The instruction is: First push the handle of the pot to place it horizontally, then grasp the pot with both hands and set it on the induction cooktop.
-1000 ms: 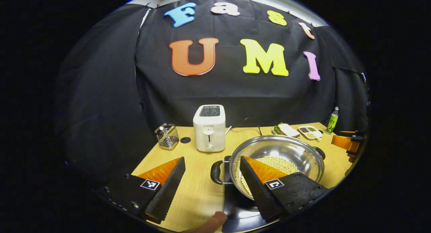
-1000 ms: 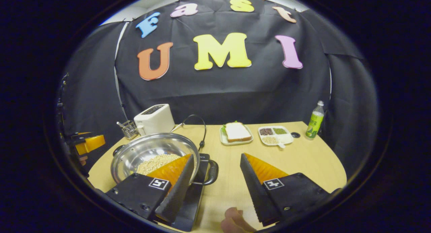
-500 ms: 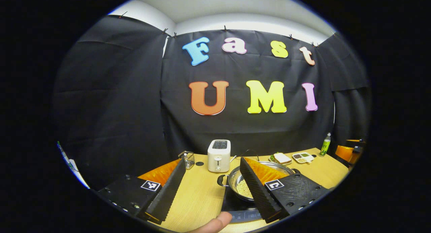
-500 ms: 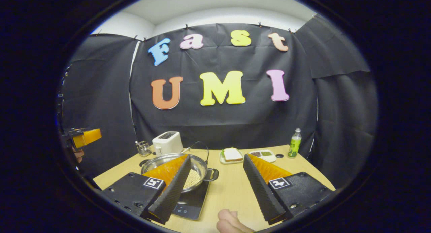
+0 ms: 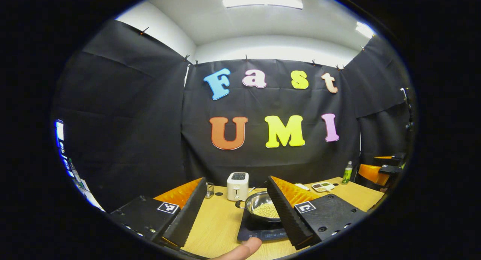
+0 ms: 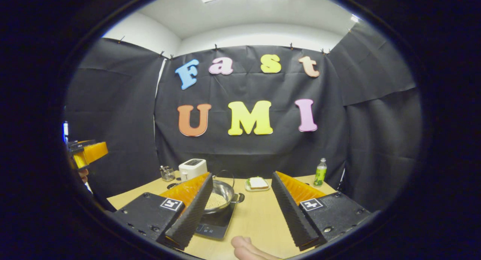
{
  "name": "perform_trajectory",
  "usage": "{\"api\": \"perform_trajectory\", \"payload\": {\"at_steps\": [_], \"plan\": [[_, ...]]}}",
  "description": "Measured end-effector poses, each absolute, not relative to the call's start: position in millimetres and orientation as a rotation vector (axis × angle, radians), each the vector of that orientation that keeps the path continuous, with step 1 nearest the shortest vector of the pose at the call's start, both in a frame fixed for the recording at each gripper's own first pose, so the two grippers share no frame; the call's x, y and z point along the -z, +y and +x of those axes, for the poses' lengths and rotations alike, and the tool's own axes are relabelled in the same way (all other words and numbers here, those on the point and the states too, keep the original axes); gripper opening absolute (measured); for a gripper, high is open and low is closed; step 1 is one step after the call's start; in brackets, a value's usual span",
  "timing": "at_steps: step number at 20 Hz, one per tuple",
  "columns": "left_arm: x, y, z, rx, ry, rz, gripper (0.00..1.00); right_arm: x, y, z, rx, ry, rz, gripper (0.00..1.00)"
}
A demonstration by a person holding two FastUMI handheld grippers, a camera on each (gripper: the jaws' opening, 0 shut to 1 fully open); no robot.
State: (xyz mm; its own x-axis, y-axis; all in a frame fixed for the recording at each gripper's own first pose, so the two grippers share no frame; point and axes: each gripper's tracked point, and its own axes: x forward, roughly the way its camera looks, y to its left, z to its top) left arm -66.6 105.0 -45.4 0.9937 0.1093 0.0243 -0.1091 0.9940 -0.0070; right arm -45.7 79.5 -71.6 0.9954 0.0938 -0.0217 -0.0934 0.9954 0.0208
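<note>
A steel pot [image 5: 263, 206] holding pale beans sits on the black induction cooktop [image 5: 255, 233] on the wooden table. In the right gripper view the pot [image 6: 222, 193] rests on the cooktop [image 6: 212, 226], one black side handle [image 6: 239, 197] pointing right. My left gripper [image 5: 236, 182] hangs open well back from the pot, nothing between its fingers. My right gripper [image 6: 241, 175] is open too, raised and apart from the pot. Each gripper shows far off in the other's view: the right gripper [image 5: 379, 170] and the left gripper [image 6: 87, 154].
A white toaster [image 5: 237, 186] and a wire utensil holder [image 5: 209, 189] stand behind the pot. A sandwich plate [image 6: 257, 183], a divided snack tray [image 5: 324, 186] and a green bottle [image 6: 320, 172] sit at the back right. A thumb [image 6: 248, 250] shows at the bottom.
Both grippers have drawn back and up, away from the pot, which now looks small and stays on the cooktop. Both stayed open.
</note>
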Motion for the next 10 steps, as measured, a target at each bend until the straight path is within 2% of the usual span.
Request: {"api": "perform_trajectory", "payload": {"at_steps": [4,7,10], "plan": [[39.5,86.0,-85.4,-0.075,-0.055,-0.005,0.95,58.4,73.8,-78.9,-0.144,-0.022,0.049,0.98],[38.3,91.5,-95.7,-0.129,-0.062,0.038,0.96,49.2,46.5,-93.8,-0.071,-0.062,0.025,0.96],[44.7,73.4,-95.0,-0.099,-0.030,0.025,0.96,40.4,42.7,-106.4,-0.063,-0.085,0.048,0.97]]}}
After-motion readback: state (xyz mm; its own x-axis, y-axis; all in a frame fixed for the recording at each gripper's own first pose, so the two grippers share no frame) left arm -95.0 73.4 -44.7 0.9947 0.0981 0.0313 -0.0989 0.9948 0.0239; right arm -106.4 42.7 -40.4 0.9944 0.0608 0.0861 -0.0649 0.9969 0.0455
